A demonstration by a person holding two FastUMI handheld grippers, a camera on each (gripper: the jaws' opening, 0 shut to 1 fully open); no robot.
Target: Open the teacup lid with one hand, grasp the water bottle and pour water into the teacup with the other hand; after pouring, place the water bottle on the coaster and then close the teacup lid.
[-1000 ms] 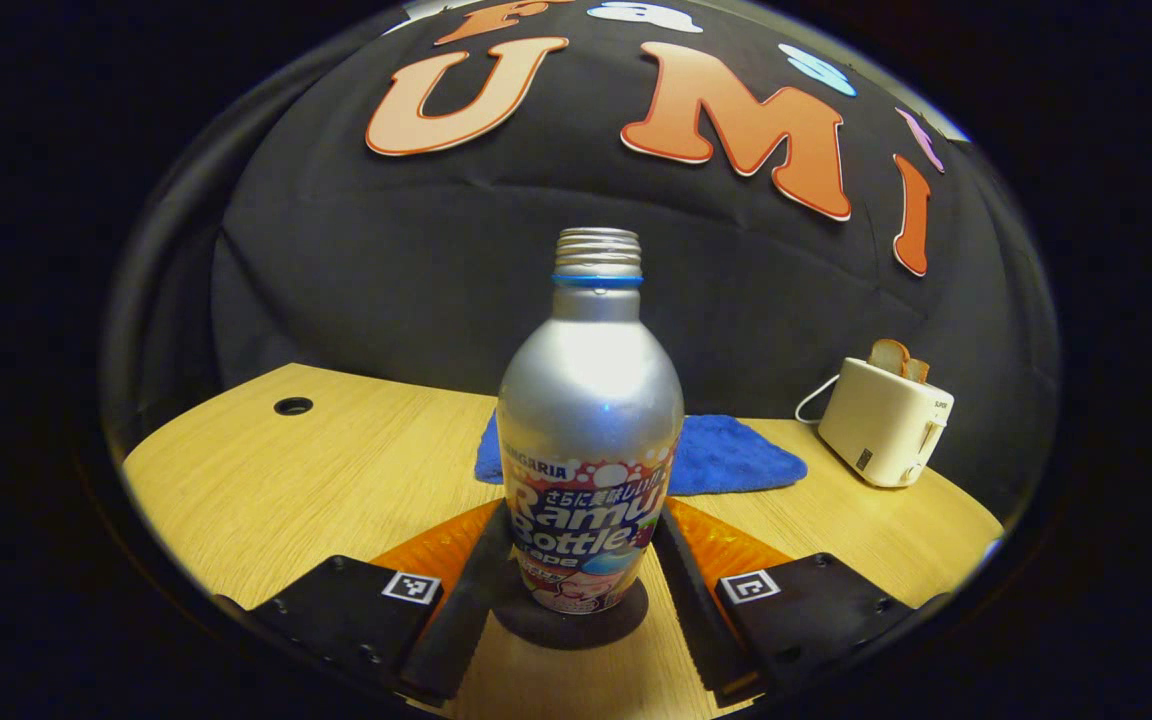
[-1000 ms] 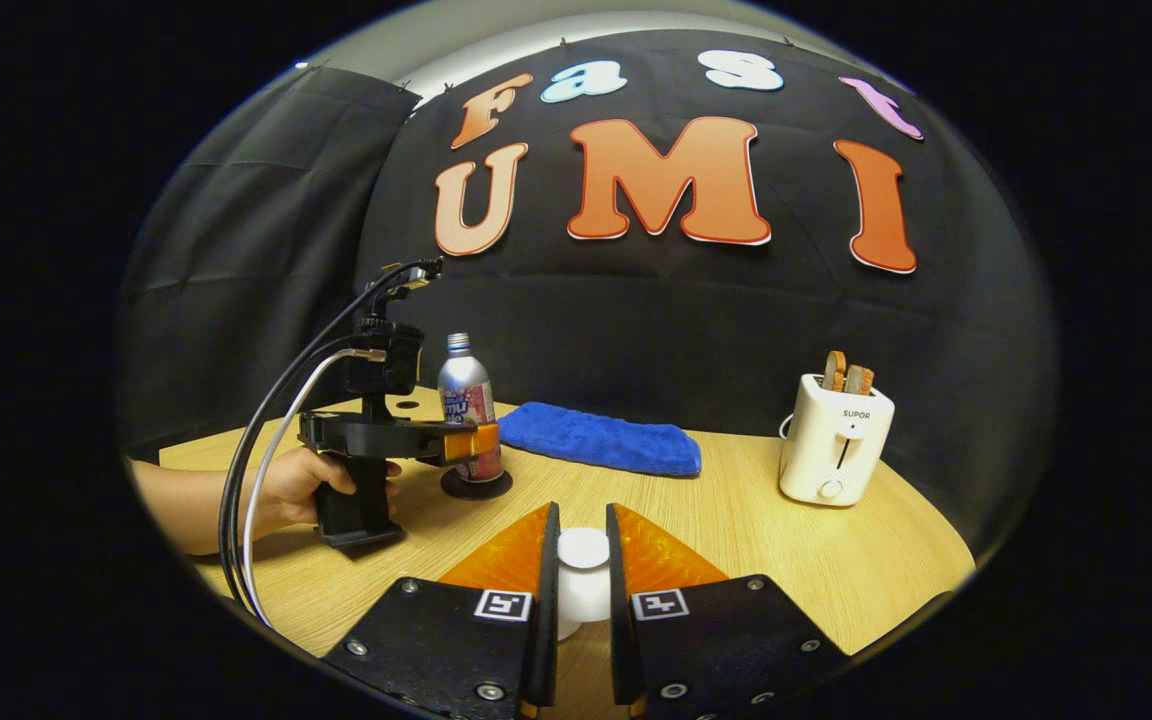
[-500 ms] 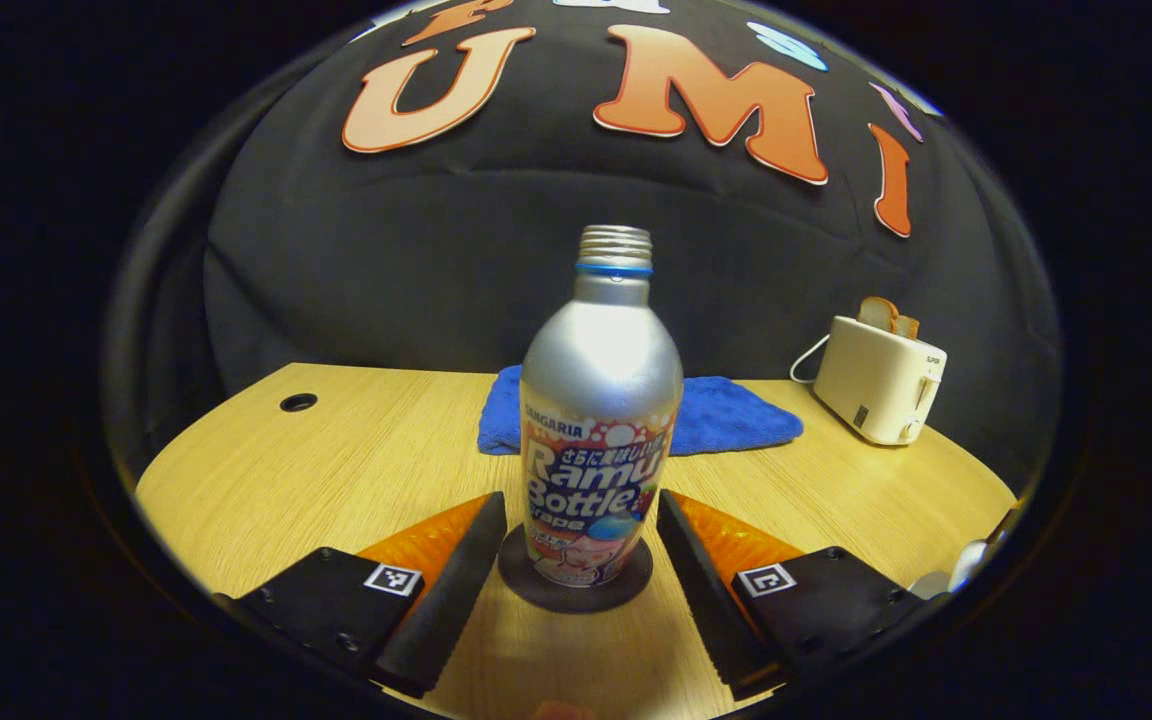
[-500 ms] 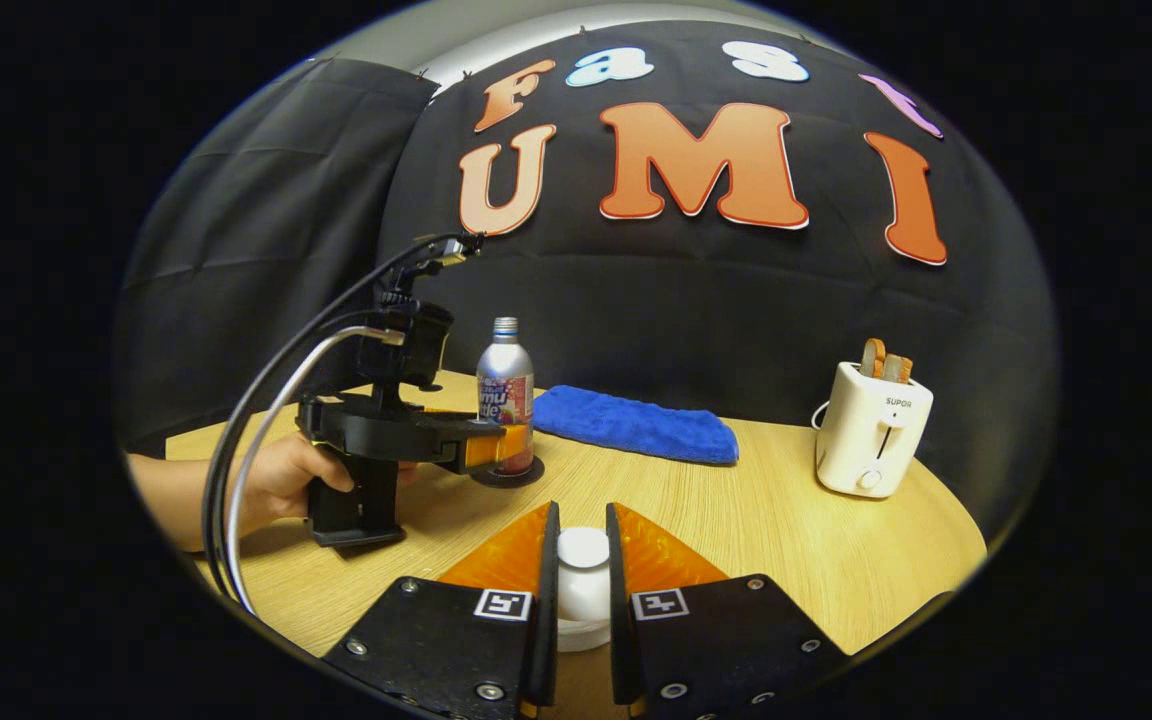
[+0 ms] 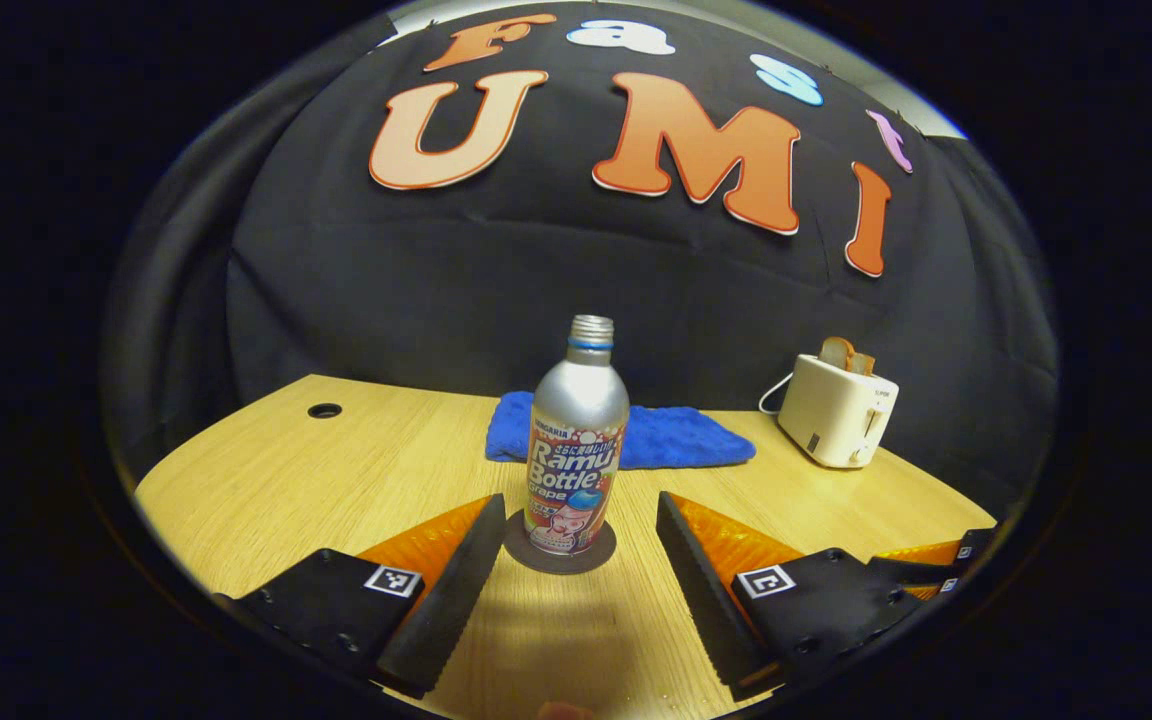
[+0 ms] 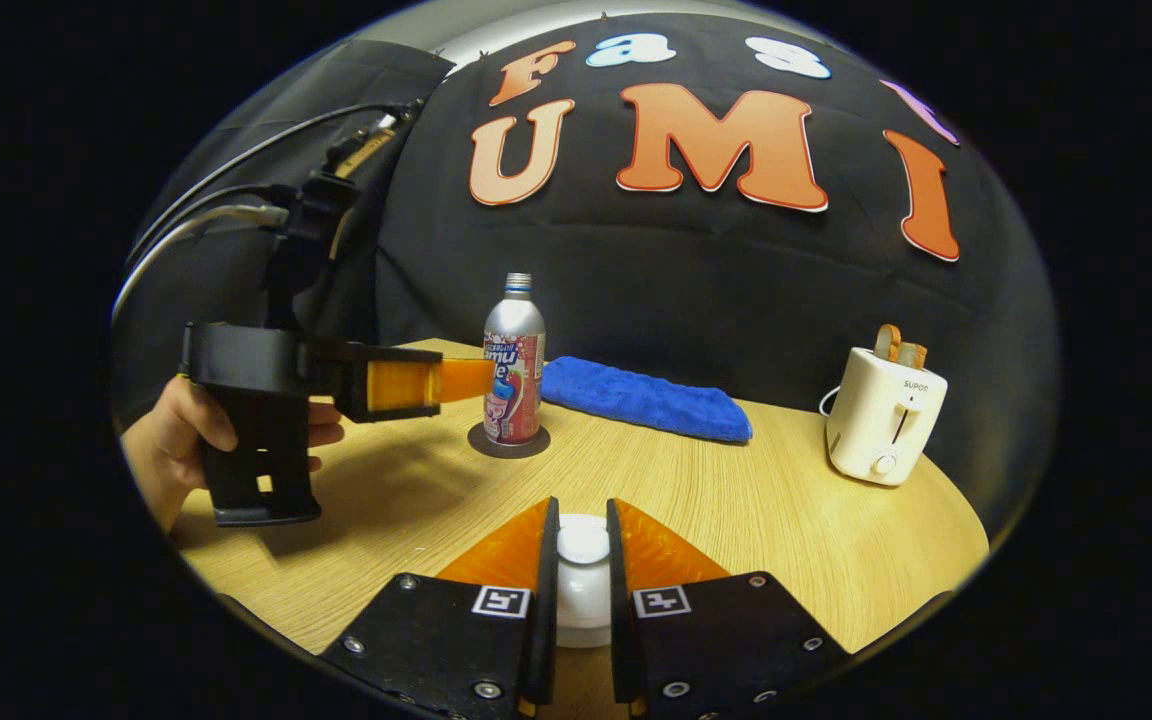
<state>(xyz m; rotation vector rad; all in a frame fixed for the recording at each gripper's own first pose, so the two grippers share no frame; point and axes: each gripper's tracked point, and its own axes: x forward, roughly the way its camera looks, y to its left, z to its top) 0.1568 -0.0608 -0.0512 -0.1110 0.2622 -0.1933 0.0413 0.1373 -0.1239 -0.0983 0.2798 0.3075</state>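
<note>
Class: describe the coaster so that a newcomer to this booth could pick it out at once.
Start at the wooden table and find the blue cloth near the back wall. Just in front of it stands a silver bottle. The coaster is the dark, flat round disc under that bottle.

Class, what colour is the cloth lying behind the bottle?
Blue; the cloth shows best in the right gripper view.

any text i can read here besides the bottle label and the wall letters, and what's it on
"SUPOR": small word on the front of the toaster, above its slider, readable in the right gripper view.
Square markers at the bottom of the right gripper view: black-and-white patterns, no letters or numbers.
Small dark mark on the toaster's side in the left gripper view: too small to read.
</note>
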